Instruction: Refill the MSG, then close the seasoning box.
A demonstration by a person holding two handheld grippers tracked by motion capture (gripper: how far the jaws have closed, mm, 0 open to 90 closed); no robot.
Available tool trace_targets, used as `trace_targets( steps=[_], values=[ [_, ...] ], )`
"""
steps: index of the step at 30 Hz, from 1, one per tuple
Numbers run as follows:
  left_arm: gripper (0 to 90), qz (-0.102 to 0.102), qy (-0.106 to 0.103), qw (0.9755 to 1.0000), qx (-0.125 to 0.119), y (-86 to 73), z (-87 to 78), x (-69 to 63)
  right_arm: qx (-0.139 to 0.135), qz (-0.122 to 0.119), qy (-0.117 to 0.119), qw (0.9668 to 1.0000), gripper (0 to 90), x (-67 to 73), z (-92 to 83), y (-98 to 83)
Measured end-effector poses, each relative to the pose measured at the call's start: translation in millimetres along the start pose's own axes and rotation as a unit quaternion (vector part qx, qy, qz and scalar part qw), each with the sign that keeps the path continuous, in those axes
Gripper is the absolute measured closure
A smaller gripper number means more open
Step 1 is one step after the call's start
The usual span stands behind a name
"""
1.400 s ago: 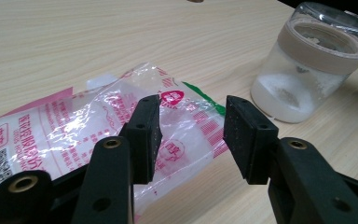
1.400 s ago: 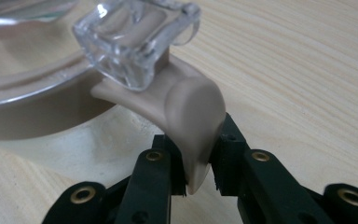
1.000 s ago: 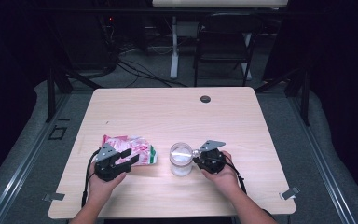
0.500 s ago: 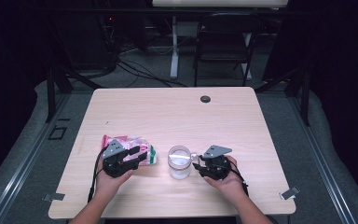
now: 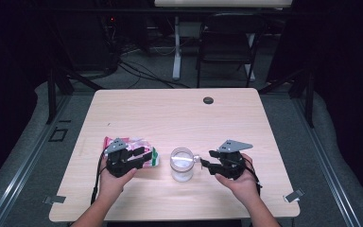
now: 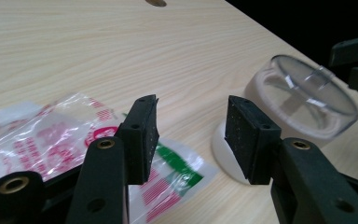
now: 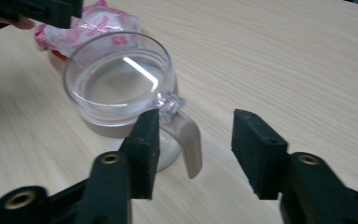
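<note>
Glass mug (image 5: 182,164) on the table (image 5: 170,113), packet (image 5: 130,150) left of it, apart.

The far half of the table (image 5: 170,109) lay bare. Near the front edge, a mug (image 5: 182,164) stood between both grippers, a packet (image 5: 130,150) just left of it.

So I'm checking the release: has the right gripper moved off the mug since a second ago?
Yes. The right gripper has backed away rightward from the mug, jaws just opened, nothing between them.
</note>
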State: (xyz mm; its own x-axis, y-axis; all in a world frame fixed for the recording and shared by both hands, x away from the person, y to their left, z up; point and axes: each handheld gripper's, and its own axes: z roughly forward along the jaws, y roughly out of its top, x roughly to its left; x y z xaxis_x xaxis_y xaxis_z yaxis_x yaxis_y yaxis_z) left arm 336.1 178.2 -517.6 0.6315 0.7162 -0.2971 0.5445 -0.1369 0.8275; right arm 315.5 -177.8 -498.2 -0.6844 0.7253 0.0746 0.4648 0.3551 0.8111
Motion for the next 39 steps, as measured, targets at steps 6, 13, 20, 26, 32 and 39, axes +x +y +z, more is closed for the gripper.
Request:
trace_targets(
  steps=[6, 13, 20, 26, 32, 39],
  values=[
    [54.5, 0.012, -0.005, 0.9999, 0.001, 28.3, 10.4, -17.7, 0.022, 0.025, -0.02, 0.9992, 64.6, 5.7, 2.4, 33.3],
    [54.2, -0.012, -0.025, 0.9996, -0.001, 44.2, 20.1, -21.7, 0.021, 0.087, -0.029, 0.9956, 70.7, 3.3, 5.6, 50.0],
    [62.8, -0.027, -0.028, 0.9991, -0.017, 36.5, 17.1, -17.8, 0.014, 0.101, -0.024, 0.9945, 73.6, -1.7, -0.4, 43.5],
    [64.2, 0.037, -0.042, 0.998, 0.029, 27.9, 17.5, -27.9, 0.004, 0.132, 0.001, 0.9913, 75.1, -4.4, -5.0, 35.7],
    [70.4, 0.074, -0.039, 0.9953, 0.049, 22.8, 21.3, -35.1, 0.02, 0.143, 0.014, 0.9894, 78.3, -4.5, -0.8, 30.0],
    [83.7, 0.085, -0.058, 0.9917, 0.077, 19.2, 23.8, -35.6, 0.035, 0.15, 0.022, 0.9878, 83.0, -3.2, 7.6, 27.8]
  ],
)
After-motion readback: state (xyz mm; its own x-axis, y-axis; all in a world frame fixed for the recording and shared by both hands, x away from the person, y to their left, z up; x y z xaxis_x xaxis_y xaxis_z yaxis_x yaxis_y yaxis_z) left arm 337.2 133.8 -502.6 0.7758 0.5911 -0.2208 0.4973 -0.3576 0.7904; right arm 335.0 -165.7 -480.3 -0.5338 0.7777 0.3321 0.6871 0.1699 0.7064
